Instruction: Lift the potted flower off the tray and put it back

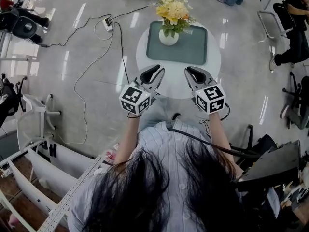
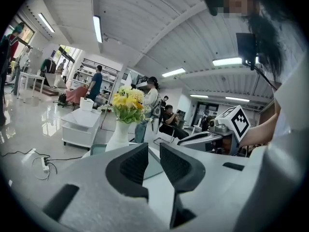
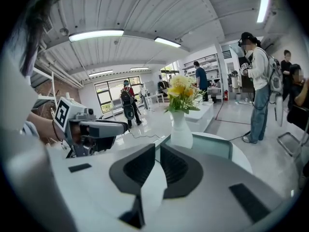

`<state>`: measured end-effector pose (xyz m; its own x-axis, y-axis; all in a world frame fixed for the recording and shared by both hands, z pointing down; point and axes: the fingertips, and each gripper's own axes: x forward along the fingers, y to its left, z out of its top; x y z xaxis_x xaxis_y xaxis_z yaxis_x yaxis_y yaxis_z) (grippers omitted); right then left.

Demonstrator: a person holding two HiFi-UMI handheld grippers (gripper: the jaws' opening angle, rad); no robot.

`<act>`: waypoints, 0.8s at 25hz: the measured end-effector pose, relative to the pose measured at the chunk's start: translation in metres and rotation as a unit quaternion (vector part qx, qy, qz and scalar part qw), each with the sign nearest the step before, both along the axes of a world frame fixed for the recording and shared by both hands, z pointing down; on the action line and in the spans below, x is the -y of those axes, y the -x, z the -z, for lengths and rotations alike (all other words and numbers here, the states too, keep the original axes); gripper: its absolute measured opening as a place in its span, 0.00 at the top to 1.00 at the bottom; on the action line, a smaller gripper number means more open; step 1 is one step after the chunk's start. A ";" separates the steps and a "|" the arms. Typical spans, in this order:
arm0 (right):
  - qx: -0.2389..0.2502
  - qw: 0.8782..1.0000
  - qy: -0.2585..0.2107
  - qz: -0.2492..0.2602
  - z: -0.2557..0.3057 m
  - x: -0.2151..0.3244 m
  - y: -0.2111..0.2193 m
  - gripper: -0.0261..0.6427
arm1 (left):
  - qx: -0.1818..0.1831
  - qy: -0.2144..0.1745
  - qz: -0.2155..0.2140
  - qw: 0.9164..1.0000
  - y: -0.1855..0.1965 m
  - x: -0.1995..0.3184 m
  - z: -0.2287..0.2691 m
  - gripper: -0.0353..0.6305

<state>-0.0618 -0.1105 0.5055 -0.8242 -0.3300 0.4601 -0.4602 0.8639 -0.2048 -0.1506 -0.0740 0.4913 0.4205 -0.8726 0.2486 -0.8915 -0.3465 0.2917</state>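
A white vase of yellow flowers (image 1: 169, 36) stands upright at the left end of a grey-green tray (image 1: 193, 50) on a small round white table (image 1: 145, 57). My left gripper (image 1: 155, 71) and right gripper (image 1: 192, 71) hover side by side over the table's near edge, both shut with nothing between the jaws, short of the tray. In the left gripper view the vase (image 2: 119, 134) rises just left of the closed left gripper (image 2: 153, 151). From the right gripper view, the vase (image 3: 181, 132) and tray (image 3: 217, 146) lie straight ahead of the closed right gripper (image 3: 158, 153).
A power strip with trailing cables (image 1: 107, 24) lies on the glossy floor left of the table. Chairs (image 1: 270, 21) and seated people are at the right, a white frame rack (image 1: 34, 124) at the left. People stand beyond the table, and a low white cabinet (image 2: 79, 124) stands behind it.
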 end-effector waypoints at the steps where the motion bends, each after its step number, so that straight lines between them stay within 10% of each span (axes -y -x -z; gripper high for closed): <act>1: -0.003 1.000 0.000 -0.002 -0.002 0.004 0.002 0.89 | -0.001 0.002 -0.003 1.000 0.003 0.004 -0.003 0.85; 20: -0.052 0.998 0.022 -0.009 -0.063 0.076 0.044 0.89 | 0.019 0.037 -0.064 0.997 0.065 0.093 -0.062 0.85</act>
<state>-0.1063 -0.1869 0.5683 -0.7651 -0.3208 0.5583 -0.4958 0.8467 -0.1930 -0.2153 -0.1666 0.5532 0.5156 -0.7914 0.3283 -0.8527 -0.4365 0.2870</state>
